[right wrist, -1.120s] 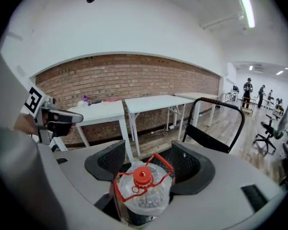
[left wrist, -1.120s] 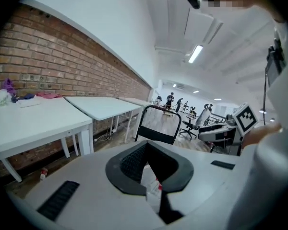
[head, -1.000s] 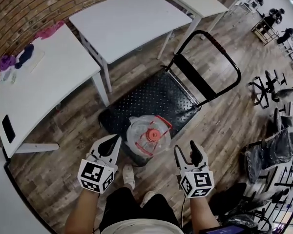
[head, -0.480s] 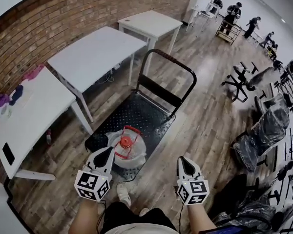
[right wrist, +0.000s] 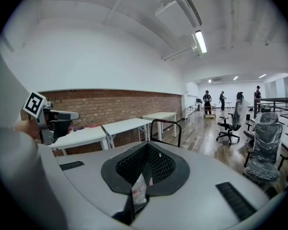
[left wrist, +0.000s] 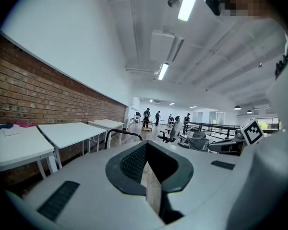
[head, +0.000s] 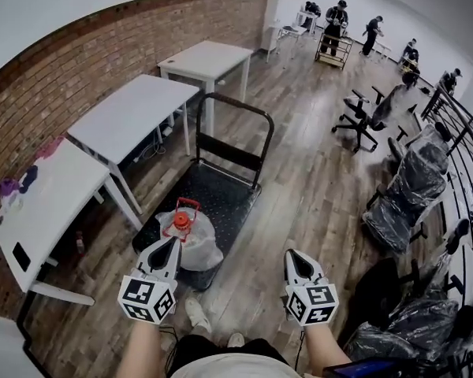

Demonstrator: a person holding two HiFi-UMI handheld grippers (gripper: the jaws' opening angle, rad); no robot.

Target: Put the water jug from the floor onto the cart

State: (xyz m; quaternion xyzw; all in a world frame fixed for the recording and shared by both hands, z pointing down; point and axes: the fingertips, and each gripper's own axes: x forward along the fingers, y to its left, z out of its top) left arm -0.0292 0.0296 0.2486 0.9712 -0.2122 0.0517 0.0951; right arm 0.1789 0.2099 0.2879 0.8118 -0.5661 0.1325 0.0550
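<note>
Left gripper (head: 169, 248) and right gripper (head: 293, 257) are pointing forward at bottom centre, jaws pressed together; water jug (head: 199, 249) is sitting on cart (head: 225, 198).

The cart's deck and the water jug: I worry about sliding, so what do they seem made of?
Cart deck: dark, matte, finely dotted, likely studded plastic or coated metal; unclear which. Water jug: pale, translucent, slightly glossy, probably clear plastic. Its cap looks like opaque red plastic.

Overhead and along-jaws views, cart (head: 221, 199) shared
</note>
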